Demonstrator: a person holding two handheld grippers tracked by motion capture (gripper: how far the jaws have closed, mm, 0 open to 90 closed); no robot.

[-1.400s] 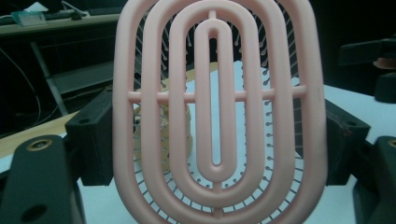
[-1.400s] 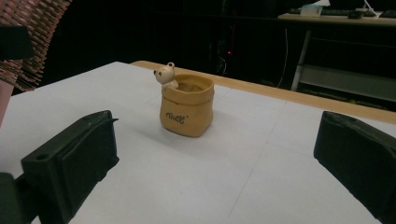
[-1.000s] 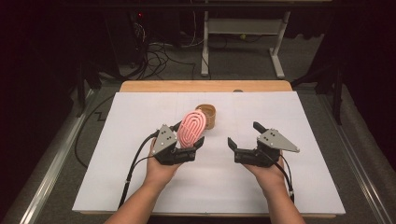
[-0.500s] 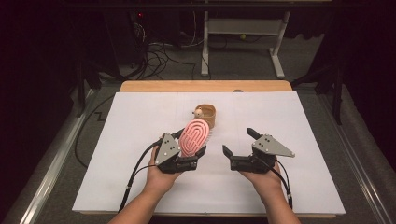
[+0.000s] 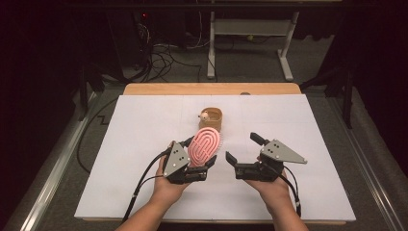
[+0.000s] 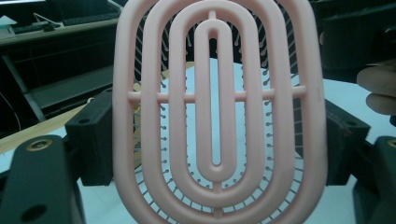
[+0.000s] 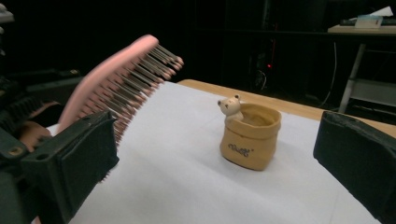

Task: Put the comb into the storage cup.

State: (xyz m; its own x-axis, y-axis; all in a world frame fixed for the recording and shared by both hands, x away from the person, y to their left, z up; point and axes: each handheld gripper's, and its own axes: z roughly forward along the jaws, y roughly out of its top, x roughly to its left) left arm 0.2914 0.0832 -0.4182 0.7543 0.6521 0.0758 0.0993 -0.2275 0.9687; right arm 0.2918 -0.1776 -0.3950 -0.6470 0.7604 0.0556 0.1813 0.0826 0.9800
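Cable, black and looping, trails off the left gripper (image 5: 195, 161) toward the near-left edge of the white sheet-covered table (image 5: 134, 144). That gripper sits in the person's left hand (image 5: 166, 185) in the high view, and its jaws are clamped on the sides of a pink oval plastic hairbrush with an open looped back (image 5: 204, 146). The brush stands up out of the jaws, tilted away from the person, bristles facing the right-hand side. In the left gripper view the brush back (image 6: 217, 112) rises between the two black jaws, which press its left and right edges (the concentric pink rings and one crossbar are plain, with pale bristles behind them).

Just beyond the brush, near the middle of the table, stands a small tan sack-shaped ceramic pot with a little bear figure peeking over its rim (image 5: 211, 118). It is upright and apart from the brush. The right gripper view shows the pot (image 7: 250, 136) on the white sheet with the brush (image 7: 116, 88) raised at its left, bristles pointing toward it.

To the right, the right gripper (image 5: 243, 151) is held in the person's right hand (image 5: 274, 187), low over the sheet and near the brush. Its jaws stand wide apart with nothing between them.
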